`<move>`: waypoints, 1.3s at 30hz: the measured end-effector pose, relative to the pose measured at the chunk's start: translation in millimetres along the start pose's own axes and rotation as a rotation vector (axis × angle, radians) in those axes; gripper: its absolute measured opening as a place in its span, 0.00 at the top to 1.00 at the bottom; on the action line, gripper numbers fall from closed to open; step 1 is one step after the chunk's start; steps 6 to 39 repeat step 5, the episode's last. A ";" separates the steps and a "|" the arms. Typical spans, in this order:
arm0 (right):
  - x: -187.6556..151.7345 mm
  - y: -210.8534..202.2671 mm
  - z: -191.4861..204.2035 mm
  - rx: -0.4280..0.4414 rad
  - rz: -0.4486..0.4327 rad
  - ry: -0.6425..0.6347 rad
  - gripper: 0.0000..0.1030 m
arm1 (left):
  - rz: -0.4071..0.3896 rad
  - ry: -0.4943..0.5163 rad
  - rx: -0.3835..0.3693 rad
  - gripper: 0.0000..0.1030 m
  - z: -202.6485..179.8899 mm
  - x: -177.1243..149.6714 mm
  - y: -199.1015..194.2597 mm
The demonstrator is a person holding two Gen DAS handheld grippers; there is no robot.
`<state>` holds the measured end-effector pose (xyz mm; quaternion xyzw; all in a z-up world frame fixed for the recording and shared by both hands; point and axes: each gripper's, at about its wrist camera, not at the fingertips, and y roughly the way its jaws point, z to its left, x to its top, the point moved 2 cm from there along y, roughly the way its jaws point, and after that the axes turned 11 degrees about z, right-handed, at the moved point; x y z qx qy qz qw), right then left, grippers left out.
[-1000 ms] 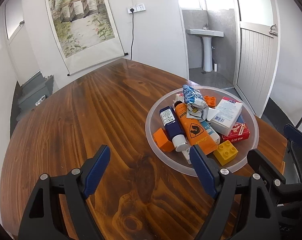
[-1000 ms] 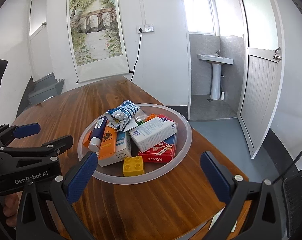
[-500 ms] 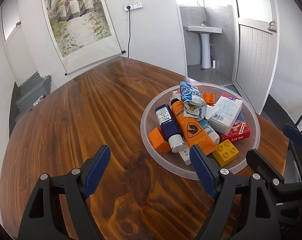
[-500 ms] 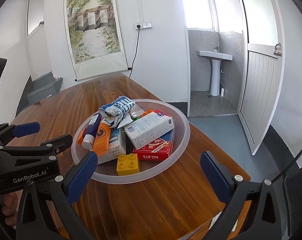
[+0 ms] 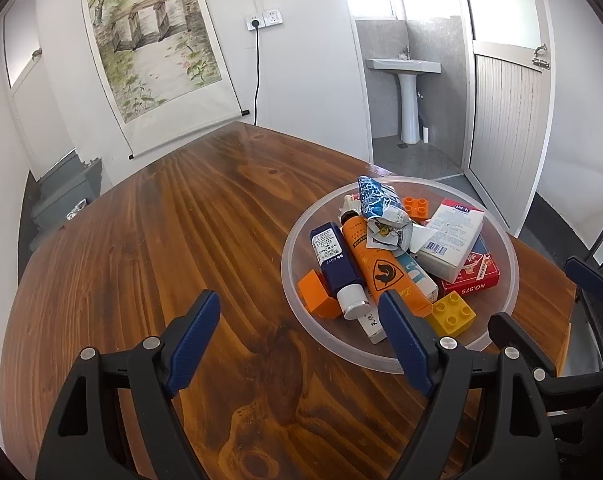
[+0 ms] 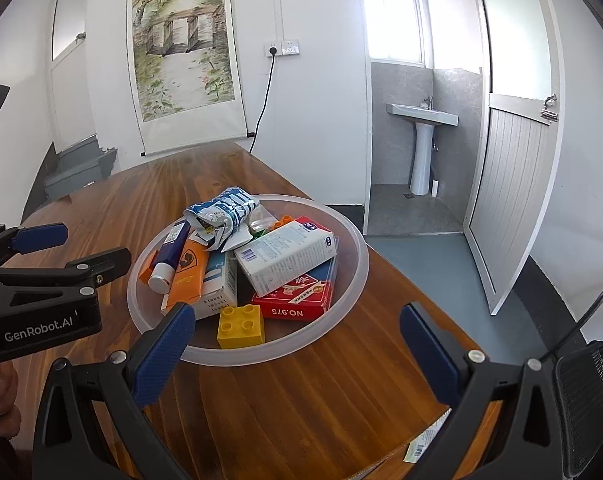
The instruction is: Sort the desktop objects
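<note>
Both wrist views share the bowl [image 5: 297,280] nearby

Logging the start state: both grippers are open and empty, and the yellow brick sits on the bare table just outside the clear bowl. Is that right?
Not quite. The yellow brick lies inside the clear bowl, at its near rim, beside the red card box; the right wrist view shows it. The rest holds: the left gripper and right gripper both have jaws apart with nothing between them.

1. Bright daylight enters through the window [image 6: 393,26] ahead and right of the right gripper [image 6: 297,348].
2. Pale glare sheens the far worktop [image 5: 237,140].
3. Both views are sharp, with fisheye bending and dark vignetted corners.
</note>
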<state>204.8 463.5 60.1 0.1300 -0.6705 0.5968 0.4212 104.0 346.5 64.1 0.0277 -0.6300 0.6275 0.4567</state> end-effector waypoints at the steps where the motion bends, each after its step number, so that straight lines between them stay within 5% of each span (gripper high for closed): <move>1: 0.0 0.6 0.2 0.001 0.002 -0.001 0.00 | -0.004 -0.001 -0.007 0.18 0.4 0.1 -0.3; 39: 0.0 2.8 1.0 0.003 0.010 -0.002 0.00 | -0.022 0.012 0.008 0.18 -0.5 -0.8 -2.1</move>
